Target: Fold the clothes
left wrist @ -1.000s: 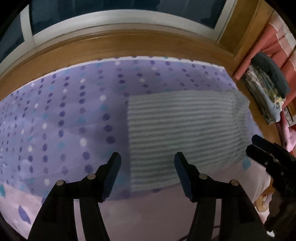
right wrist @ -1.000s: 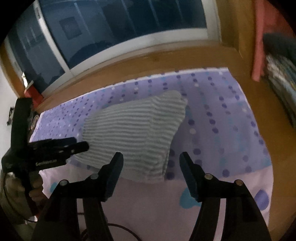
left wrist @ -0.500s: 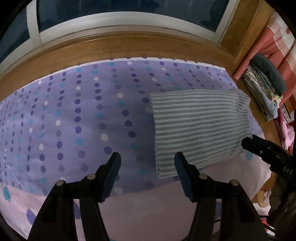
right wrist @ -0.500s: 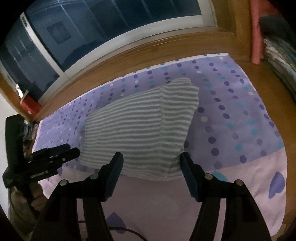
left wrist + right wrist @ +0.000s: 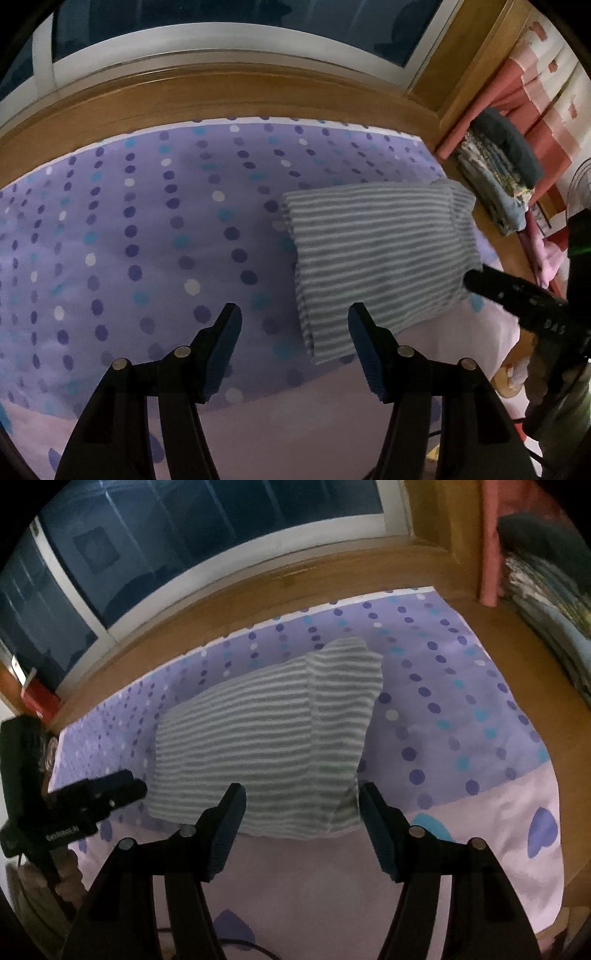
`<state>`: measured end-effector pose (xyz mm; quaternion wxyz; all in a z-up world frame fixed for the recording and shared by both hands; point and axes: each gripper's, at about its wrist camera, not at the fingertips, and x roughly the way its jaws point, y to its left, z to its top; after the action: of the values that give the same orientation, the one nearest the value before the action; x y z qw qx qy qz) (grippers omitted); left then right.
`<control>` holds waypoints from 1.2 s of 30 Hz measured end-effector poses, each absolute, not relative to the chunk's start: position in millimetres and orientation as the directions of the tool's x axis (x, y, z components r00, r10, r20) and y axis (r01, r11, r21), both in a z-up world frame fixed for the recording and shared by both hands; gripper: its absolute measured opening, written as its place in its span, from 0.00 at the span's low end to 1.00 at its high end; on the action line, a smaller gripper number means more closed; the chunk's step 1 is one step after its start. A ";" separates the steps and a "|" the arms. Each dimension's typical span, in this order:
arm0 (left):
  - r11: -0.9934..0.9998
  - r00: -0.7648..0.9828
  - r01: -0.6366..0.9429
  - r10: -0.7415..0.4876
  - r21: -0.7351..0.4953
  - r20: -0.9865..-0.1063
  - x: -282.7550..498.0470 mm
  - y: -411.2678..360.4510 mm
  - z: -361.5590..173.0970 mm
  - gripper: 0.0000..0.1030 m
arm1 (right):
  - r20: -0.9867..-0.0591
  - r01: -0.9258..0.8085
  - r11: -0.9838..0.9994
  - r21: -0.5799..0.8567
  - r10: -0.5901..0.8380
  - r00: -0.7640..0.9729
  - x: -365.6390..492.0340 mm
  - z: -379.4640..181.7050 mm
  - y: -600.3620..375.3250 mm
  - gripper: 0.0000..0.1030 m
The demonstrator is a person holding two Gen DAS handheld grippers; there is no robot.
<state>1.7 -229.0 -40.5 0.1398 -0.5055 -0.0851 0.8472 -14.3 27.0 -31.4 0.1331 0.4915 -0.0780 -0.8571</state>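
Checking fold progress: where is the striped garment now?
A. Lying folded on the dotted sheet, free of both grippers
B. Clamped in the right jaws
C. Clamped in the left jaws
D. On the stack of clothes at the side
A: the garment lies on the sheet, both grippers empty.

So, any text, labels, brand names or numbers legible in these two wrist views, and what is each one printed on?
White lettering on the side of the left gripper, seen in the right wrist view: too blurred to read.
Faint marks on the side of the right gripper, seen in the left wrist view: too dark and blurred to read.
Striped garment and dotted sheet: no text, only pattern.
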 end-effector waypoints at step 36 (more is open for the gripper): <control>-0.866 -0.348 -0.112 0.493 -0.487 -0.797 -21.3 -205.8 -69.2 0.59 | -0.796 0.225 -0.863 0.453 -0.505 -0.334 -54.0 -65.0 38.1 0.74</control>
<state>-21.3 -205.8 -69.2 0.1888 -0.5386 -0.1769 0.8018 -54.0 38.1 -65.0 0.2264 0.5310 -0.1320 -0.8059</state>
